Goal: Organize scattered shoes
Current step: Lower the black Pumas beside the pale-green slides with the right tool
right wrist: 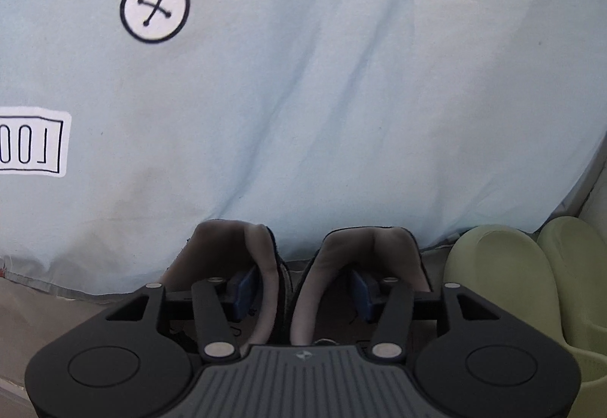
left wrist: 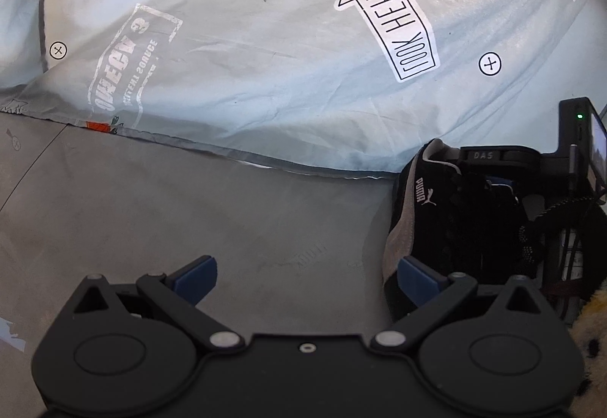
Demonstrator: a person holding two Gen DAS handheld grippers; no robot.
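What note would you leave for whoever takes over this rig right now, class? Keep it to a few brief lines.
Left gripper: open, empty, over the grey surface.
Right gripper: one finger inside each of the black sneakers, apparently pinching their inner collars together.
Sneakers sit side by side against the blue sheet; green slippers sit paired to their right.
Left to do: release the sneakers once aligned. No other loose shoes are in view.

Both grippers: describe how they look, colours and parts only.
The left gripper is matte black, with round hubs, silver pivot rivets, scissor-style links and blue fingertip pads. The right gripper matches, plus a ribbed grey centre plate bearing a small logo.
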